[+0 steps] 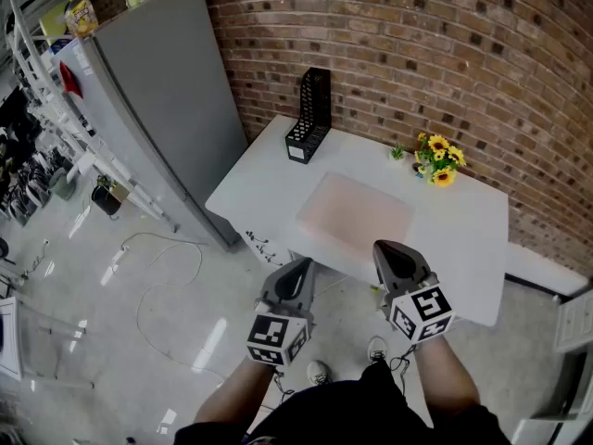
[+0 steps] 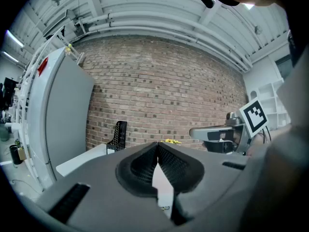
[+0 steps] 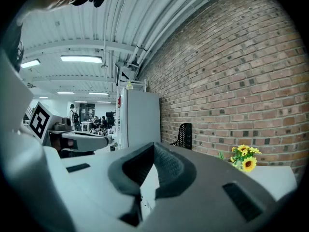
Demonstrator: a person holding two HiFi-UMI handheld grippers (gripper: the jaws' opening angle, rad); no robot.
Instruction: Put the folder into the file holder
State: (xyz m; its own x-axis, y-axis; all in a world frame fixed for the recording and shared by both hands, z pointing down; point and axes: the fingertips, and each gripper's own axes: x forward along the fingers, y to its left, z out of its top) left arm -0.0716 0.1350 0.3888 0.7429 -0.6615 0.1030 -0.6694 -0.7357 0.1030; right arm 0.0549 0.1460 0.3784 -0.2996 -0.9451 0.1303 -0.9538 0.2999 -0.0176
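**Both pairs of jaws pressed together, folder flat on the table**

Jaws of the left gripper (image 1: 296, 267) and the right gripper (image 1: 390, 249) are closed on nothing. Both grippers hover side by side at the near edge of the white table (image 1: 463, 239). The pink folder (image 1: 357, 213) lies flat just beyond them. The black file holder (image 1: 310, 114) stands upright at the far left corner, apart from the folder.
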